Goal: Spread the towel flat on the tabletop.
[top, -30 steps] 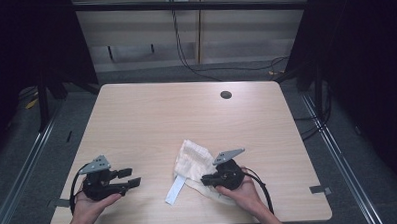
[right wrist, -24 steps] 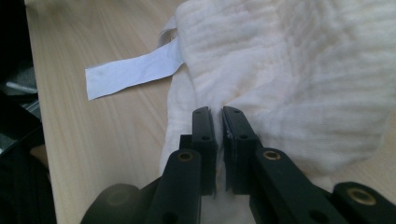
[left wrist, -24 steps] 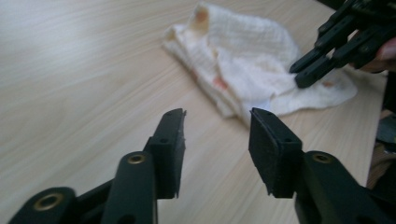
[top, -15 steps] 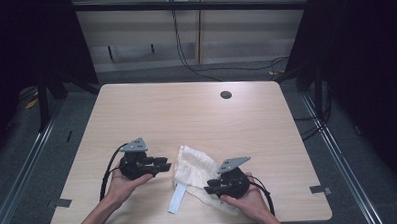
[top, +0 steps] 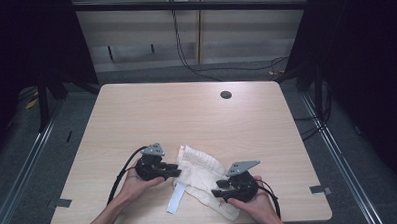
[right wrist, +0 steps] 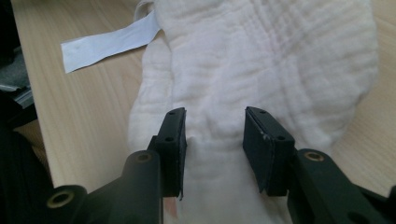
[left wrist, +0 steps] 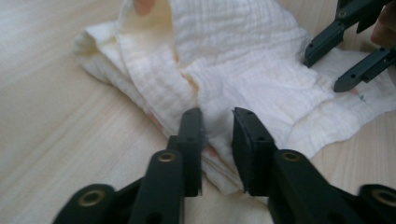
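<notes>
Left gripper (left wrist: pixel 217 116): my jaws stand a little apart, straddling a raised fold at the cloth's near edge, nothing pinched yet; I judge this lines up a grab.
Right gripper (right wrist: pixel 215 121): spread wider, jaws pressed down on the cloth from the opposite side, a ridge of fabric between them, likely to pin or gather it.
Cloth (top: pixel 201 169): cream, crumpled, lying on the table between my two grippers, near my edge.
White strip (top: pixel 176 199): trails flat from the cloth toward me.
Table (top: pixel 186 112): pale wood, bare beyond the cloth.
</notes>
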Demonstrator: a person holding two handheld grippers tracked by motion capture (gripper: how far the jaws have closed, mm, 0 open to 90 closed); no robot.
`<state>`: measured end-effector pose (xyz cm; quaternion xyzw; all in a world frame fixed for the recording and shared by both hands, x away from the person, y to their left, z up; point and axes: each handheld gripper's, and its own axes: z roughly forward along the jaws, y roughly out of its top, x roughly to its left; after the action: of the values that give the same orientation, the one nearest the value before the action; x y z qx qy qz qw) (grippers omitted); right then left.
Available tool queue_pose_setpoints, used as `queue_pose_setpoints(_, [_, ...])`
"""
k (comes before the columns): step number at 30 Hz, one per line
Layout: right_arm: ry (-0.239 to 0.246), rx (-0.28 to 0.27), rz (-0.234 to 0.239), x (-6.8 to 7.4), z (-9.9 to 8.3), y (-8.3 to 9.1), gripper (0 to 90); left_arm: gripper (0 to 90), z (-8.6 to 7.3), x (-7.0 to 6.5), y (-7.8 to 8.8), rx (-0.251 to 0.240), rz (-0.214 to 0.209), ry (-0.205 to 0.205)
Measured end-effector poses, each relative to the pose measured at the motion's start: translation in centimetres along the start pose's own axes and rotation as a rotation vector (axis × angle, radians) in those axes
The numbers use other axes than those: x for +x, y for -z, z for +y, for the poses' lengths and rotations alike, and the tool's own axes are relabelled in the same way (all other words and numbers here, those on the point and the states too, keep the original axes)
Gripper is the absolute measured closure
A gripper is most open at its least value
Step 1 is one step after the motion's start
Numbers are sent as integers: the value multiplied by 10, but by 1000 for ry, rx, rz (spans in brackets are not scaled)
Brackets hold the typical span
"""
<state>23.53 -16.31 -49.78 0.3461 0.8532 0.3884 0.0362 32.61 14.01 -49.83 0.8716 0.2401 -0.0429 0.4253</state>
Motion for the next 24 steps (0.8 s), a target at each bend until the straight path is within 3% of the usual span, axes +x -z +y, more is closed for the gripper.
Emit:
queue_pose_setpoints(4, [12,4,-20,-1,4,-3,596,872,0,-2,-1,14,-12,1])
queue_pose_setpoints(6, [19,1,-28,-1,4,-4,631,880,0,-3,-1,14,-12,3])
queue_pose_setpoints(7, [24,8,-55,-2,5,-4,733,882,0,-4,1,15,-19,4])
queue_pose_setpoints(8, [18,3,-53,-5,6,-5,772,883,-1,-4,3,24,-16,-1])
queue_pose_setpoints(12, [-19,-5,-49,-16,11,-9,835,884,-6,-12,12,31,-31,-1])
queue_pose_setpoints(14, [-16,2,-41,-21,16,-13,842,884,-9,-15,18,42,-25,-7])
queue_pose_setpoints(20, [-3,18,-56,-33,40,-30,803,883,-19,-22,37,9,-12,19])
queue_pose_setpoints(24, [0,17,-33,-31,49,-39,766,871,-25,-21,40,10,-18,34])
